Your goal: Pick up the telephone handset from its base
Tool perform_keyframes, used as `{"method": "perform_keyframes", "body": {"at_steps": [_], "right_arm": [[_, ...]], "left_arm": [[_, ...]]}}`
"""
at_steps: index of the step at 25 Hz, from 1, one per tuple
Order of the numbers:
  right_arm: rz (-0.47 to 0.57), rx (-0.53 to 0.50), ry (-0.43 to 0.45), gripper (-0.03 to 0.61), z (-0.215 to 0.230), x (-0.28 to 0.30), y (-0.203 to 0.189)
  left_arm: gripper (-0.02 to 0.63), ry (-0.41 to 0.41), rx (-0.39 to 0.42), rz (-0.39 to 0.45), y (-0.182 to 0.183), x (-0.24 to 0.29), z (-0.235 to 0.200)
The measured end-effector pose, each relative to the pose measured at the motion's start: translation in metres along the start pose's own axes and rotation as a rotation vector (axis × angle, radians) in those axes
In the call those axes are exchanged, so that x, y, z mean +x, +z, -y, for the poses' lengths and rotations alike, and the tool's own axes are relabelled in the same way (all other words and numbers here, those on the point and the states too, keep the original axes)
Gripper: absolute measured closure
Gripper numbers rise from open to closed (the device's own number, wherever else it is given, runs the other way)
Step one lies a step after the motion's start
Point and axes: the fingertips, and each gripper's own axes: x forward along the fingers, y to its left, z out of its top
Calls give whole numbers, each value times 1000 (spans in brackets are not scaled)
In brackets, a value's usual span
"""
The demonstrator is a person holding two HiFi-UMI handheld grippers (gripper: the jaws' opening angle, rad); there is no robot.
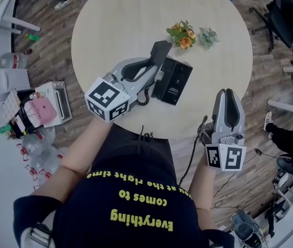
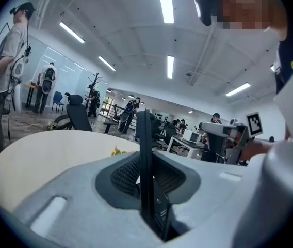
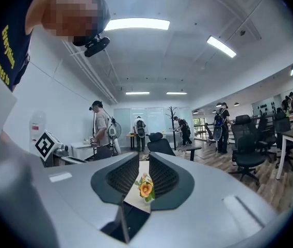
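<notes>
On the round pale table (image 1: 110,25) lies the black telephone base (image 1: 175,81). My left gripper (image 1: 149,71) is shut on the black handset (image 1: 160,53), which is up off the base and sticks out past the fingertips. In the left gripper view the handset (image 2: 144,133) stands edge-on as a thin dark blade between the pads. A coiled cord (image 1: 144,98) hangs below it. My right gripper (image 1: 228,94) hovers at the table's near right edge. Its jaws leave only a narrow slit with nothing in it, and the table shows through that slit in the right gripper view (image 3: 142,164).
A small pot of orange flowers (image 1: 182,35) and a green succulent (image 1: 207,36) stand behind the base. Boxes and bottles (image 1: 38,110) lie on the floor to the left, and office chairs (image 1: 291,14) and cables to the right. A person (image 2: 4,61) stands beyond the table.
</notes>
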Motion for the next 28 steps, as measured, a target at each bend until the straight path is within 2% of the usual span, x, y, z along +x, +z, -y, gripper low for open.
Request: {"method": "perform_keyframes", "body": {"at_steps": [6, 11, 19, 28], "right_arm": [[81, -43, -5, 566, -8, -9, 33], [131, -64, 9, 566, -19, -15, 55], [196, -90, 35, 566, -34, -15, 84], [226, -111, 52, 568, -43, -17, 97]], "left_arm": [[538, 23, 121, 58, 34, -17, 8], [538, 52, 146, 113, 56, -34, 13], [538, 66, 230, 219, 105, -58, 28], [538, 101, 255, 281, 123, -75, 30]]}}
